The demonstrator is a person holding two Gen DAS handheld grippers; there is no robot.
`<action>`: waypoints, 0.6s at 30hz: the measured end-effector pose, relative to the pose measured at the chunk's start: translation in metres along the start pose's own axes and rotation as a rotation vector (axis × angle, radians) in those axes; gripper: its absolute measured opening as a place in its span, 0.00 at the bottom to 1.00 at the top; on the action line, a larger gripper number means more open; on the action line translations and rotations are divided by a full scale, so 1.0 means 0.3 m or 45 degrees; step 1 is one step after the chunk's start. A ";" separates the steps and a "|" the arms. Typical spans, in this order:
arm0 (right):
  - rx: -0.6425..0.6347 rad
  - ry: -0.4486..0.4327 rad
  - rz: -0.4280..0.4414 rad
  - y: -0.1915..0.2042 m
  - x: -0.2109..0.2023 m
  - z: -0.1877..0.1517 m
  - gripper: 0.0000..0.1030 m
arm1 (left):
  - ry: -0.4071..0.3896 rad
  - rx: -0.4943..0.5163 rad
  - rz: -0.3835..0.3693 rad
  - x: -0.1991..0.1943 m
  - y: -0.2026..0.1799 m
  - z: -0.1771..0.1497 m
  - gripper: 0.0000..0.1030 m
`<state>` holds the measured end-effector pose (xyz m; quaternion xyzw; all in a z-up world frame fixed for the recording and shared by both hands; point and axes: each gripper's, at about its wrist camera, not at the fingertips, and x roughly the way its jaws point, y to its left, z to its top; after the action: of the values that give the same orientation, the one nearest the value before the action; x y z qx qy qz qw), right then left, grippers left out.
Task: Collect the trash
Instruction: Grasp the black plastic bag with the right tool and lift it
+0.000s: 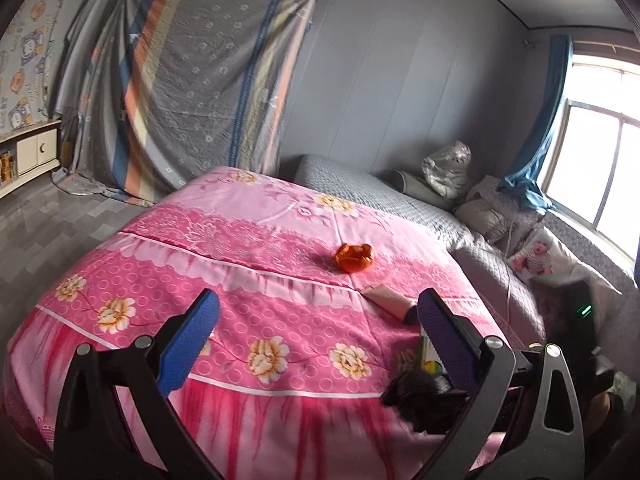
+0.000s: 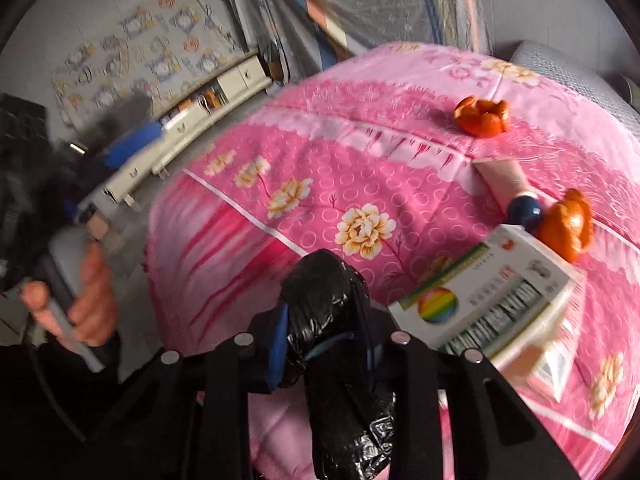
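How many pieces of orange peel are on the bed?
2. One peel lies far up the pink bed; the other peel lies beside the tube and box. More could be hidden.

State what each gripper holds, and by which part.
The right gripper is shut on a crumpled black plastic bag, pinching it around its middle. The left gripper is open above the pink floral bedspread, holding nothing.

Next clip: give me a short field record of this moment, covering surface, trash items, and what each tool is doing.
surface: pink floral bedspread
trash: two orange peels, pink tube, box
right tool: shut on black bag
left tool: open, holding nothing, above the bedspread
tube position: between the two peels, cap end near the box
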<state>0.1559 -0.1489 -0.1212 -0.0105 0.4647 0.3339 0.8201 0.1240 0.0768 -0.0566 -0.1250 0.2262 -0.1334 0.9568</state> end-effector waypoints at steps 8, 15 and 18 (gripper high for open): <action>0.245 -0.522 -0.038 -0.181 -0.516 -0.122 0.26 | 0.248 0.174 -0.164 0.125 -0.172 -0.061 0.92; 0.416 -0.622 -0.077 -0.301 -0.632 -0.251 0.27 | 0.487 0.351 -0.287 0.278 -0.364 -0.155 0.92; 0.438 -0.628 -0.080 -0.323 -0.637 -0.278 0.27 | 0.560 0.380 -0.316 0.340 -0.412 -0.172 0.92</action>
<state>0.0811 -0.3543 -0.0501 0.1957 0.3006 0.2172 0.9079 0.1632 -0.0797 -0.1051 0.0223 0.3891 -0.3052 0.8689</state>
